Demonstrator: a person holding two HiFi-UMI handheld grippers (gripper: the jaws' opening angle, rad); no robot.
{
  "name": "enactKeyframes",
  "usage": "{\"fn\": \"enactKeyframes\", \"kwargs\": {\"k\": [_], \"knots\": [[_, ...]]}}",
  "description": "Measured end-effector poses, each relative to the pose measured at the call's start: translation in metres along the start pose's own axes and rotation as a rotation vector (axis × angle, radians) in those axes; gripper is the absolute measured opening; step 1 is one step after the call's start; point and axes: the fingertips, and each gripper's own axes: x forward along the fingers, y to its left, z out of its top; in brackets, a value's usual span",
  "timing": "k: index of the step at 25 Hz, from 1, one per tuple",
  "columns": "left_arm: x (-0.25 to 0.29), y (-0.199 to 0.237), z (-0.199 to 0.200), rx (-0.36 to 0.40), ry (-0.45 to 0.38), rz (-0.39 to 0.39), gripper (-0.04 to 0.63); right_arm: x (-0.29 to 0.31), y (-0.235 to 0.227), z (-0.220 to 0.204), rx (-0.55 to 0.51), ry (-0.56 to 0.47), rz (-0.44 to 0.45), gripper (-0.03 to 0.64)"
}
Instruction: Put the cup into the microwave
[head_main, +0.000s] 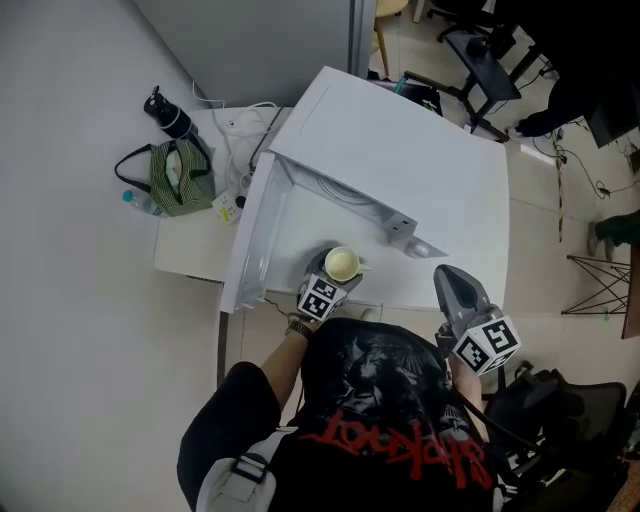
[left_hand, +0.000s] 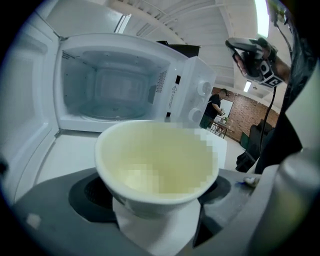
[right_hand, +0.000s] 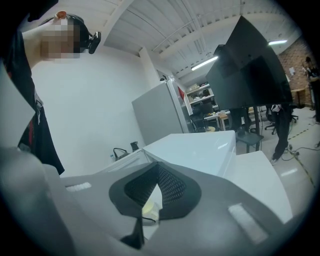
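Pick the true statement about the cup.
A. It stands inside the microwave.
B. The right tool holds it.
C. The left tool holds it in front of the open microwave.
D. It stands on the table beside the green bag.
C: the cup sits gripped between the jaws of the left tool, outside the open microwave, whose cavity holds nothing.

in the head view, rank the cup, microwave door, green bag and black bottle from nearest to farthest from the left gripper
1. cup, held between the left gripper jaws.
2. microwave door, open, just to the left.
3. green bag, on the table, further left.
4. black bottle, beyond the bag, farthest.
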Motion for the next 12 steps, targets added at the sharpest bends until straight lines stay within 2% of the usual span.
{"fn": "enactKeyframes", "kwargs": {"k": [4,12], "knots": [[-0.035,-0.006,0.014,-0.050,-0.083,0.010,0.448,0.008,0.001,-0.003,0.016,0.005,0.021,0.000],[-0.070,0.021,0.070,0.014,-0.172,0.092,0.448,0.024,0.010,-0.004,0.016,0.012,0.059,0.000]]}}
